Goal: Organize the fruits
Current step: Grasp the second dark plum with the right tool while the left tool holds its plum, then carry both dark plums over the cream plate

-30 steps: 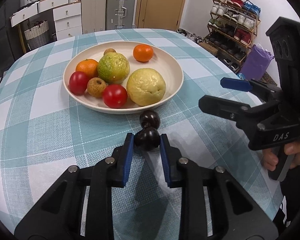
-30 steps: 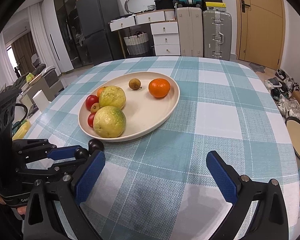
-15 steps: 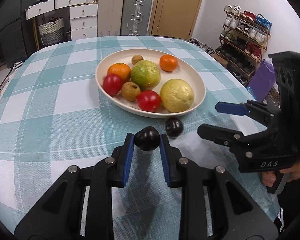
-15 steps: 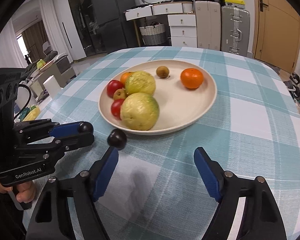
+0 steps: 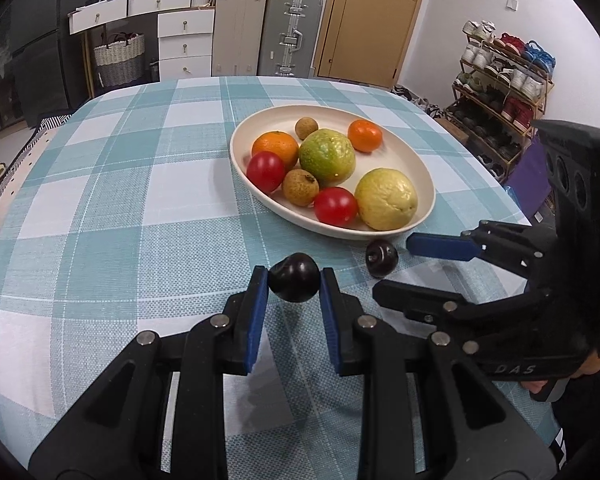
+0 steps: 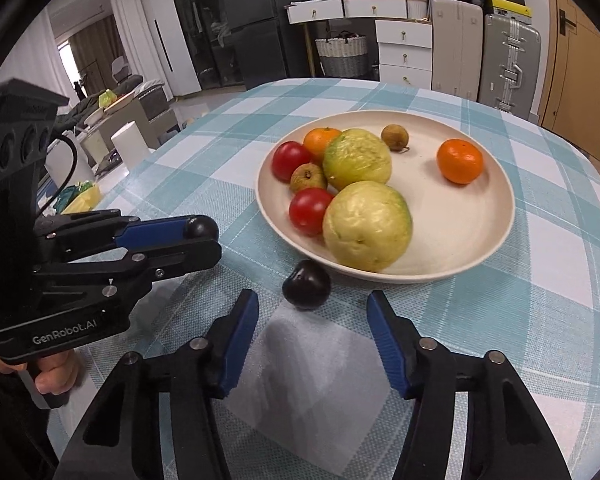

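My left gripper point(image 5: 294, 284) is shut on a dark plum point(image 5: 295, 282) and holds it above the checked tablecloth, left of the plate; the plum also shows in the right wrist view point(image 6: 201, 227). A second dark plum point(image 6: 306, 284) lies on the cloth just in front of the cream plate point(image 6: 496, 216); it also shows in the left wrist view point(image 5: 381, 258). My right gripper point(image 6: 312, 312) is open, its fingers on either side just short of this plum. The plate point(image 5: 422, 176) holds guavas, tomatoes, oranges and small brown fruits.
The table's edge runs close on the right point(image 5: 516, 208). Beyond it stand a shoe rack point(image 5: 500, 92), suitcases point(image 5: 288, 36) and white drawers point(image 5: 184, 40). Bare tablecloth point(image 5: 112, 184) lies left of the plate.
My left gripper has lifted its plum off the cloth and drawn back to the left. My right gripper has moved in toward the second plum and narrowed its opening.
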`<move>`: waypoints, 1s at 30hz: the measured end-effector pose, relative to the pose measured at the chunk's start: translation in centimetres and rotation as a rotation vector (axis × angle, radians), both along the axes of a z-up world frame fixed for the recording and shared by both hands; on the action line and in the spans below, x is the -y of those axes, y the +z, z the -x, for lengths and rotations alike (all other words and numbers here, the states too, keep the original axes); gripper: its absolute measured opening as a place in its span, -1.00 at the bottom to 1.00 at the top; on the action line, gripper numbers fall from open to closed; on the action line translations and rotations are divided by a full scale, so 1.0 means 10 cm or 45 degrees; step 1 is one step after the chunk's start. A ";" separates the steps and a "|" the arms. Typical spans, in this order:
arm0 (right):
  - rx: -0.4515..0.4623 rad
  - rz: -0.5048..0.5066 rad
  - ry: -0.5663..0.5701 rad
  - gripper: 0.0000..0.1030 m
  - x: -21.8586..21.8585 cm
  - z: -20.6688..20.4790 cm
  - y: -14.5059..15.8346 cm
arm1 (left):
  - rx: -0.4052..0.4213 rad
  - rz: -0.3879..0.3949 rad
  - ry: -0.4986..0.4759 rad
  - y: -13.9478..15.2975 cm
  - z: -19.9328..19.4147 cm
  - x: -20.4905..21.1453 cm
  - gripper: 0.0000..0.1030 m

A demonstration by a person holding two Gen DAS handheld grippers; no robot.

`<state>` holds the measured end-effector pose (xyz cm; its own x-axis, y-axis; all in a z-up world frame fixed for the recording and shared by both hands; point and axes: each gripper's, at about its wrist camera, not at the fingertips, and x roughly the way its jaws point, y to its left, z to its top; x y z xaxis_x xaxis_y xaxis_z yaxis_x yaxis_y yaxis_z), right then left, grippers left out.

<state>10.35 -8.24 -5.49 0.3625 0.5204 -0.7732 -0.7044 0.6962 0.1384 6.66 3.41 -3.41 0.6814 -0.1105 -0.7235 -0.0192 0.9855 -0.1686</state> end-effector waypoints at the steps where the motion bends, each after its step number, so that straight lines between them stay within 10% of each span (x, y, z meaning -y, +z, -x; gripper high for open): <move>1: 0.002 0.002 0.003 0.04 -0.02 0.00 0.00 | -0.001 0.001 0.003 0.00 0.00 -0.01 -0.55; 30: 0.030 0.035 0.049 -0.50 -0.06 0.03 0.01 | 0.003 -0.006 0.008 0.00 -0.01 0.01 -0.55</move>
